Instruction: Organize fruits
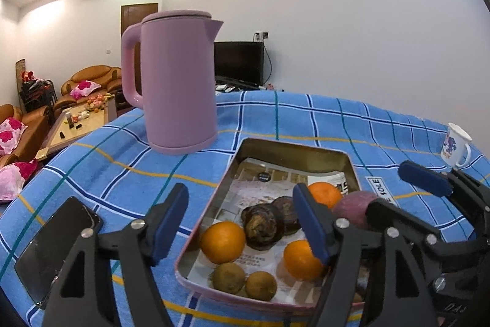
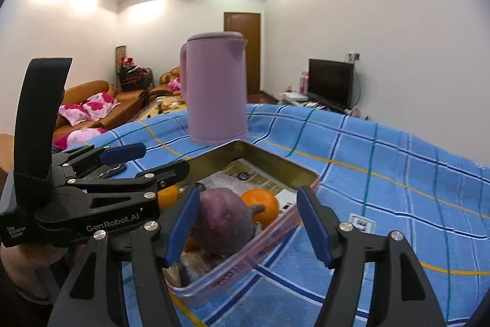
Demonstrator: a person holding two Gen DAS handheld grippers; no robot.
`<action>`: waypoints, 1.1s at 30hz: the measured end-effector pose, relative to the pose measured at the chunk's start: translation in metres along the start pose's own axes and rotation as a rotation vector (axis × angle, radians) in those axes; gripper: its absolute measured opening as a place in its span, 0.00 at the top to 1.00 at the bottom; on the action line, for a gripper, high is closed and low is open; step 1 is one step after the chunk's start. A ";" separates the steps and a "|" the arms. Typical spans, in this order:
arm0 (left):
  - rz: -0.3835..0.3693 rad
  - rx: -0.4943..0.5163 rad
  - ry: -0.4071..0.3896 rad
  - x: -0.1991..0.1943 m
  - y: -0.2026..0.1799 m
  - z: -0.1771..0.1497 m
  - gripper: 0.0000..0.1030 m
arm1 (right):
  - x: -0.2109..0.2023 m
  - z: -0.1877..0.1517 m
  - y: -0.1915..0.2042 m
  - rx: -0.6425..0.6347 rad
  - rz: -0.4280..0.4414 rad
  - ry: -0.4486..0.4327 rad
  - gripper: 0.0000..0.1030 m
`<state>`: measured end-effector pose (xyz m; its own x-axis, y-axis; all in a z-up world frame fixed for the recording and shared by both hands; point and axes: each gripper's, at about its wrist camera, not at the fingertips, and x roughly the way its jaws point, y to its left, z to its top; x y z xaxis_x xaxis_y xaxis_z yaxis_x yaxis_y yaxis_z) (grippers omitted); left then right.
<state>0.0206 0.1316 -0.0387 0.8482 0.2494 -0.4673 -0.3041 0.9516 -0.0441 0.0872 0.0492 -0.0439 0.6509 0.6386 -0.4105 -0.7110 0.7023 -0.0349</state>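
Observation:
A pink metal tray (image 1: 294, 147) lined with printed paper sits on the blue checked cloth. In it lie three oranges (image 1: 223, 241), two dark mangosteens (image 1: 262, 225), two brown kiwis (image 1: 229, 278) and a purple sweet potato (image 1: 352, 206). My left gripper (image 1: 242, 224) is open over the tray's near left edge. My right gripper (image 2: 246, 224) is open; the sweet potato (image 2: 222, 222) rests in the tray just past its left finger, untouched as far as I can tell. The right gripper also shows in the left wrist view (image 1: 401, 195), and the left gripper shows in the right wrist view (image 2: 147, 158).
A tall pink kettle (image 1: 177, 81) stands behind the tray. A black phone (image 1: 55, 247) lies on the cloth at left. A white mug (image 1: 454, 144) stands at the far right. A small label (image 1: 379, 189) lies right of the tray. Sofas and a TV are beyond the table.

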 end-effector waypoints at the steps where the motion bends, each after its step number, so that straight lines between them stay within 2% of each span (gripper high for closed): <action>1: 0.002 -0.003 -0.006 -0.001 -0.001 0.000 0.27 | -0.004 -0.001 -0.003 0.007 -0.016 -0.018 0.34; 6: 0.005 -0.004 -0.034 -0.006 -0.006 0.000 0.26 | -0.018 -0.004 -0.021 0.062 -0.100 -0.060 0.34; 9: 0.009 0.003 -0.042 -0.007 -0.009 0.000 0.26 | -0.017 -0.003 -0.032 0.109 -0.139 -0.053 0.34; 13: 0.015 0.009 -0.051 -0.008 -0.011 0.000 0.24 | -0.015 -0.004 -0.041 0.151 -0.150 -0.043 0.34; 20: 0.025 0.020 -0.061 -0.010 -0.014 0.000 0.22 | -0.016 -0.005 -0.039 0.140 -0.155 -0.039 0.33; 23: 0.031 0.019 -0.070 -0.012 -0.014 0.000 0.18 | -0.016 -0.005 -0.040 0.147 -0.164 -0.038 0.25; 28: 0.037 0.021 -0.073 -0.013 -0.014 0.000 0.17 | -0.018 -0.006 -0.041 0.153 -0.169 -0.044 0.24; 29: 0.039 0.021 -0.073 -0.013 -0.014 0.000 0.16 | -0.018 -0.006 -0.040 0.151 -0.170 -0.044 0.24; 31: 0.046 0.017 -0.076 -0.014 -0.014 0.000 0.07 | -0.018 -0.006 -0.040 0.146 -0.171 -0.043 0.24; 33: 0.047 0.019 -0.083 -0.015 -0.014 0.000 0.04 | -0.018 -0.006 -0.039 0.143 -0.172 -0.043 0.24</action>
<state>0.0121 0.1142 -0.0314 0.8666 0.3072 -0.3933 -0.3368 0.9415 -0.0067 0.1018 0.0090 -0.0404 0.7721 0.5162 -0.3706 -0.5458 0.8374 0.0294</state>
